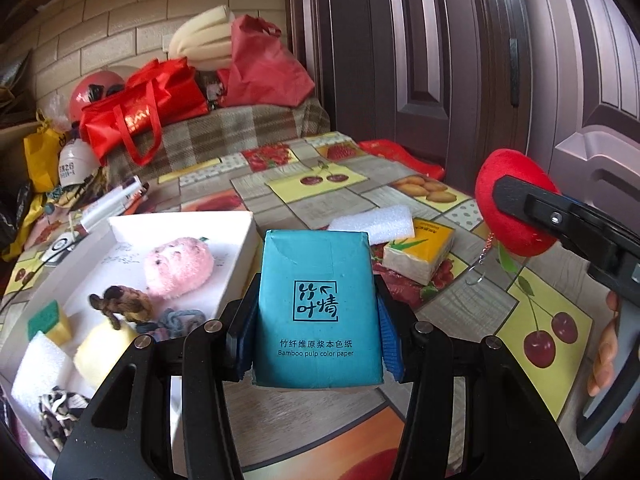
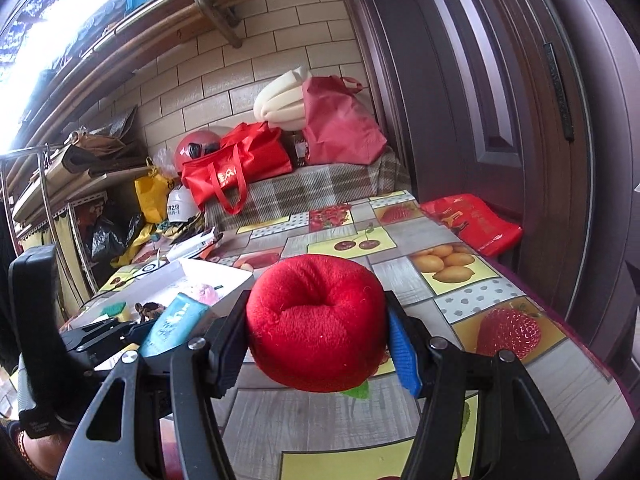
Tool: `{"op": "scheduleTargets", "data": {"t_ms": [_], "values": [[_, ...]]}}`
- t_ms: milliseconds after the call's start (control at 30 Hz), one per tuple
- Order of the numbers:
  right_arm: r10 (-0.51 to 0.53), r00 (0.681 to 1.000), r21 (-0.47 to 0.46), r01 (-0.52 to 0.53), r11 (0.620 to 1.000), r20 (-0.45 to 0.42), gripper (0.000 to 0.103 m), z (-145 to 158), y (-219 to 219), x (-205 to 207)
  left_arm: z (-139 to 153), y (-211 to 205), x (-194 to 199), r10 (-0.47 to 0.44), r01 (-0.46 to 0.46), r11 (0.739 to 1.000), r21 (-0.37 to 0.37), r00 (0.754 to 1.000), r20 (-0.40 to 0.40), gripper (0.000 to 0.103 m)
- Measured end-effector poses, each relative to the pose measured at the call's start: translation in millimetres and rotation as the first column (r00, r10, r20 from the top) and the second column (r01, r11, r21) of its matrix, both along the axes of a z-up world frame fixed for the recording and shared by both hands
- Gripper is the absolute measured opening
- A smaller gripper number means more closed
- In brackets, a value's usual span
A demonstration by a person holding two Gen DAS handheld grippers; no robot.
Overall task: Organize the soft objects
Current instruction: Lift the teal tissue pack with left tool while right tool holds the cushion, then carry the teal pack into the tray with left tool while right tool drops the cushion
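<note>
A: What do the left tongs [image 1: 318, 312] have?

B: They are clamped on a teal tissue pack [image 1: 318, 304], one pad pressing each side, the pack upright and lifted off the surface [image 1: 460, 312].

A: And the right tongs [image 2: 316, 328]?

B: Closed around a red plush apple [image 2: 316, 320], squeezed between a black pad and a blue one, also clear of the surface. A green leaf shows under it.

A: Where is the box?

B: The white tray [image 1: 240, 240] lies just left of the left tongs. Inside it are a pink plush toy [image 1: 178, 268], a brown plush animal [image 1: 124, 304] and a green-and-yellow sponge [image 1: 50, 320].

A: Anything ahead of the tongs?

B: A yellow tissue pack [image 1: 420, 254] and a white foam piece [image 1: 372, 224], touching each other, just beyond the teal pack to its right.
</note>
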State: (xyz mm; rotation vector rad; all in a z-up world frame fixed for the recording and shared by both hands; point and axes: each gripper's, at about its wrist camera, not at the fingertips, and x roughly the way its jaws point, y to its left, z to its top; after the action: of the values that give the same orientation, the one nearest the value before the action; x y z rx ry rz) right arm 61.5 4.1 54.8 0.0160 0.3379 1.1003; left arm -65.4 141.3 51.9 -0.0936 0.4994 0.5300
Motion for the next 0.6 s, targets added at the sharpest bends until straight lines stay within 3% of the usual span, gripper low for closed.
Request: {"op": "scheduleTargets", "data": {"t_ms": [300, 600], "values": [[0.029, 0.999, 0.006, -0.029, 1.0, 0.036, 0.063, 0, 16, -18, 9, -2, -48, 0.045, -0.052, 0.996, 0.067, 0.995, 0.093, 0.05], [0.097, 0.992, -0.052, -0.093, 0.994, 0.084, 0.063, -3, 48, -46, 9, 25, -76, 0.112, -0.117, 0.992, 0.037, 0.987, 0.118, 0.05]]}}
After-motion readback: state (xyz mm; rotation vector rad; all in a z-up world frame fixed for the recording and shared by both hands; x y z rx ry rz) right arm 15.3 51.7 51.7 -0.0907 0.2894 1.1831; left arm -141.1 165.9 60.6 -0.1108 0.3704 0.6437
